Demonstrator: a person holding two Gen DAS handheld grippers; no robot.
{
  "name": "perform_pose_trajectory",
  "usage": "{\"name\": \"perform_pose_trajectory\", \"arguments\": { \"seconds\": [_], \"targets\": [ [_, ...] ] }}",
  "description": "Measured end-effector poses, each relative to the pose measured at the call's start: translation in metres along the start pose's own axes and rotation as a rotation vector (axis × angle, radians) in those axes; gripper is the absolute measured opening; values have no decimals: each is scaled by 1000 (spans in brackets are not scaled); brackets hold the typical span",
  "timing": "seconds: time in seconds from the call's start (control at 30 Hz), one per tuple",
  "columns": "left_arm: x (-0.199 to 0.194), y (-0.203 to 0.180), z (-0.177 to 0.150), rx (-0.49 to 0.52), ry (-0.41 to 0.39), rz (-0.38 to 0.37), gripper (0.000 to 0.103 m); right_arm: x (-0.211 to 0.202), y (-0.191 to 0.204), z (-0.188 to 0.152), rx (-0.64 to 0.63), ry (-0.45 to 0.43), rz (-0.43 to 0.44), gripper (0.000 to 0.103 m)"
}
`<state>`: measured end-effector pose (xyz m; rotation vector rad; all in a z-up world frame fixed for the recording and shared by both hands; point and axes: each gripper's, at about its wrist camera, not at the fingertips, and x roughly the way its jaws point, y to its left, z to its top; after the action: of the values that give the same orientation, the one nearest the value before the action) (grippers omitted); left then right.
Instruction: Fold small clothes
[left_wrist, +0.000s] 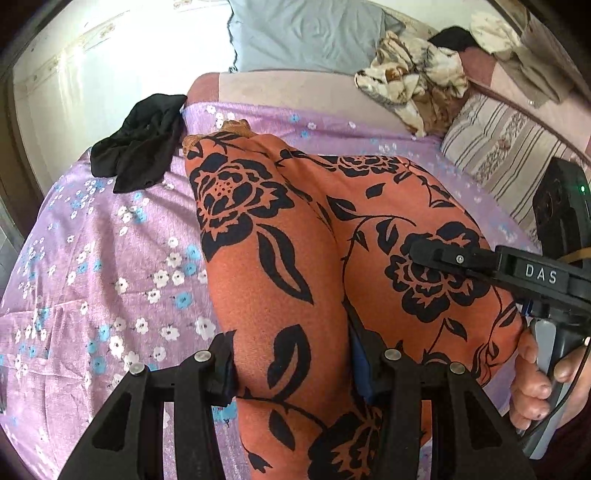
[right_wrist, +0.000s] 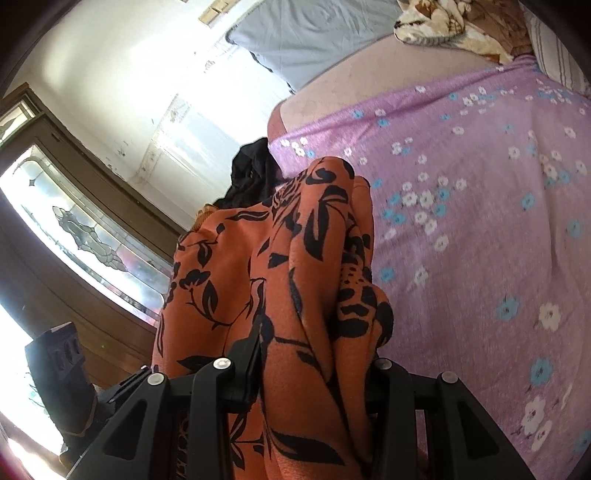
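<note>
An orange garment with black flower print (left_wrist: 295, 236) hangs stretched over the purple flowered bedsheet (left_wrist: 110, 258). My left gripper (left_wrist: 295, 373) is shut on its near edge, the cloth bunched between the fingers. In the left wrist view my right gripper (left_wrist: 443, 254) comes in from the right and pinches the garment's right side. In the right wrist view the same garment (right_wrist: 288, 277) rises from between the fingers of the right gripper (right_wrist: 310, 373), which is shut on it, above the bedsheet (right_wrist: 480, 221).
A black garment (left_wrist: 140, 144) lies at the bed's far left edge. A grey pillow (left_wrist: 306, 33), a brown and cream crumpled cloth (left_wrist: 413, 85) and a striped pillow (left_wrist: 509, 147) lie at the back. A wooden door with glass (right_wrist: 74, 229) stands left.
</note>
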<state>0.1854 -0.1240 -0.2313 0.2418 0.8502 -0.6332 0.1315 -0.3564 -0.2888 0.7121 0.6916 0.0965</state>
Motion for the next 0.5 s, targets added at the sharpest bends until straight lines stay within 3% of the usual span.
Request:
{"name": "perform_pose_trajectory", "arguments": {
  "seconds": [0.5],
  "targets": [
    [24, 9, -17, 22, 80, 25, 51, 34, -25, -11, 49, 90, -12, 39]
  ]
}}
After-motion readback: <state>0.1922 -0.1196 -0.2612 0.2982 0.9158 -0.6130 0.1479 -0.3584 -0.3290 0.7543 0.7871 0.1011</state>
